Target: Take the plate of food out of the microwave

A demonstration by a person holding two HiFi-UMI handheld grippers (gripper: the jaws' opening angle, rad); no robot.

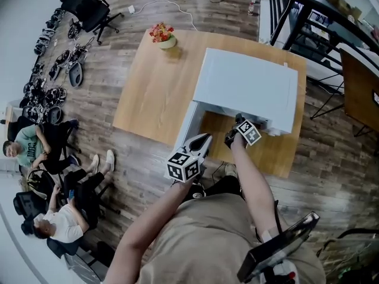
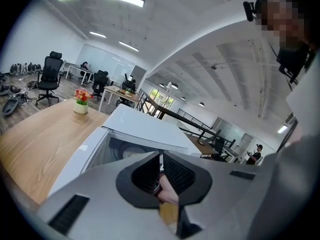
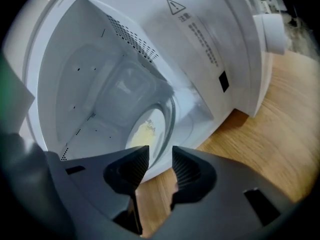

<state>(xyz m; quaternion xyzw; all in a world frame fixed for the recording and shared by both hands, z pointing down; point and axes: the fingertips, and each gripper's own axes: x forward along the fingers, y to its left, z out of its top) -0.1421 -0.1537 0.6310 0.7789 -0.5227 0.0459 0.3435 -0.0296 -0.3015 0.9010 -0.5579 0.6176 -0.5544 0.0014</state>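
While a person stands over a wooden table (image 1: 148, 93), the right gripper (image 1: 238, 122) sits at the mouth of a white microwave (image 1: 246, 84), whose door (image 1: 188, 123) hangs open to the left. Seen along that gripper's own jaws, the plate of food (image 3: 145, 131) – pale, with a yellowish heap on it – lies inside the oven on the glass turntable (image 3: 173, 115), just beyond the tips and untouched. The jaws stand a narrow gap apart, with only table wood and the oven's front sill showing between them; they hold nothing.

The left gripper (image 1: 203, 139) is held lower and nearer the person, beside the open door at the table's near edge. Its jaws are drawn all but together, a mere sliver between the tips, and they grip nothing – the person's other forearm shows behind them.

A small flower pot (image 1: 164, 37) stands at the table's far corner. Several seated people (image 1: 53, 220) are on the wooden floor well off to the left.
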